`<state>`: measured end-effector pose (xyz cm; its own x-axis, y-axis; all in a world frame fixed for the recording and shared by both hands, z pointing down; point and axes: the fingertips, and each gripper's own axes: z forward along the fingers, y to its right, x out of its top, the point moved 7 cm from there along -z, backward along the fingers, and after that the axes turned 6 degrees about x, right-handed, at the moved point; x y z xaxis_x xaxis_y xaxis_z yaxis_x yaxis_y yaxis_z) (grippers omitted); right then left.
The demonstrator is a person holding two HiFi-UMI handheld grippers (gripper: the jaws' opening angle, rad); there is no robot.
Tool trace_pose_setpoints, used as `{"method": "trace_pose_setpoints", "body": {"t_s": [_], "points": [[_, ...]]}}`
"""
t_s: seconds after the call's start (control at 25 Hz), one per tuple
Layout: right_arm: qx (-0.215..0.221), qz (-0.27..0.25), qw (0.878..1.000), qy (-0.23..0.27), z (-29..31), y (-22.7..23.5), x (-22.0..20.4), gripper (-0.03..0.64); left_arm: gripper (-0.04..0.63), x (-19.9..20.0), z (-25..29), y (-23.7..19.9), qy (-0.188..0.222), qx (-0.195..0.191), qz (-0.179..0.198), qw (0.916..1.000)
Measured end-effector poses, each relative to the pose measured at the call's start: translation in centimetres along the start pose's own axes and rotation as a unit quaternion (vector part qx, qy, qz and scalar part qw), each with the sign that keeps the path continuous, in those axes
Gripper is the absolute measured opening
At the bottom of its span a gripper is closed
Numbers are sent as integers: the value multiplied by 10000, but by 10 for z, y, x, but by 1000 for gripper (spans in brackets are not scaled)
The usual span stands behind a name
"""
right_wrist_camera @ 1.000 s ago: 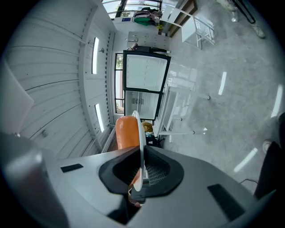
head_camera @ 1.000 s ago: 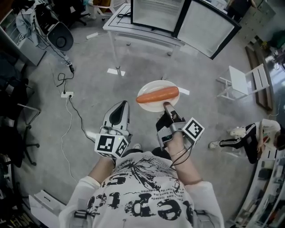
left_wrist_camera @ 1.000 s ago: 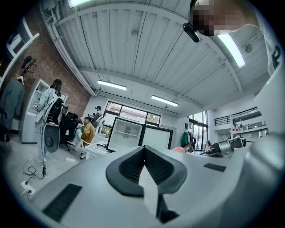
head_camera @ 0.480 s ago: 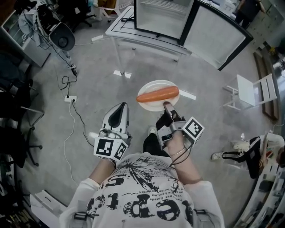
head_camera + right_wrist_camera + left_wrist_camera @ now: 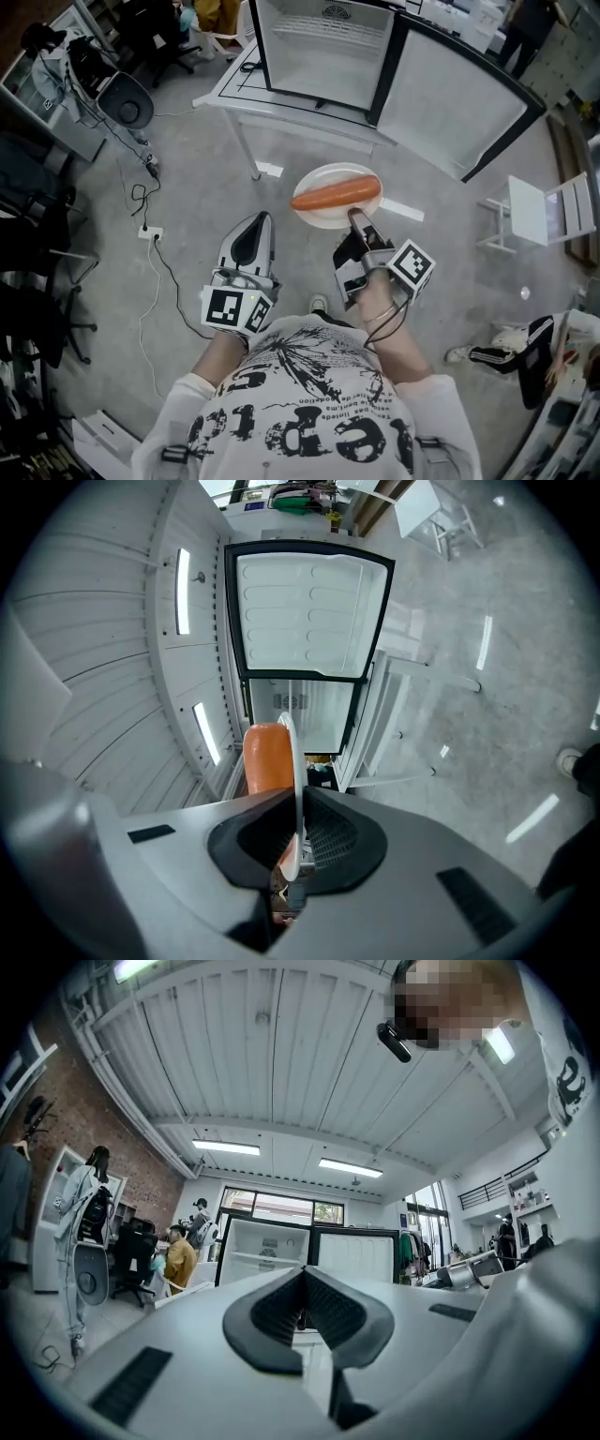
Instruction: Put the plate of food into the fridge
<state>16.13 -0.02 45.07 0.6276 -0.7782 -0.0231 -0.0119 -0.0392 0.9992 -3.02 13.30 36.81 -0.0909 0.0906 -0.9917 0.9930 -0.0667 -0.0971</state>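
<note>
Your right gripper (image 5: 354,217) clamps the thin, stiff white plate (image 5: 328,219) by its rim, before the open white fridge (image 5: 319,52). Keep it level: the long orange carrot (image 5: 336,193), seemingly, may roll. Your left gripper (image 5: 251,230) is closed, empty.

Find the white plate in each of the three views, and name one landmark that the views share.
Head view: plate at upper centre, its near rim pinched by the right gripper.
Left gripper view: not in it.
Right gripper view: plate edge-on at centre, clamped between the jaws.
Shared landmark: the open fridge.
</note>
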Motion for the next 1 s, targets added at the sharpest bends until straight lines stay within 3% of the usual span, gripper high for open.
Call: {"method": "trace_pose_setpoints", "body": {"t_s": [0.36, 0.68, 0.76, 0.88, 1.0], "points": [[-167, -110, 9998, 98, 51, 5, 54, 20, 8, -12, 82, -17, -123, 46, -385, 9992], [-186, -66, 9992, 343, 119, 7, 70, 19, 8, -16, 153, -69, -134, -139, -736, 9971], [-172, -61, 9987, 476, 132, 8, 70, 20, 8, -18, 168, -80, -145, -237, -677, 9973], [-235, -56, 9971, 722, 164, 9, 72, 20, 8, -12, 200, -102, -60, -403, -293, 9987], [-280, -33, 9947, 989, 198, 7, 74, 20, 8, -2, 239, -130, -9, -611, -292, 9977]]}}
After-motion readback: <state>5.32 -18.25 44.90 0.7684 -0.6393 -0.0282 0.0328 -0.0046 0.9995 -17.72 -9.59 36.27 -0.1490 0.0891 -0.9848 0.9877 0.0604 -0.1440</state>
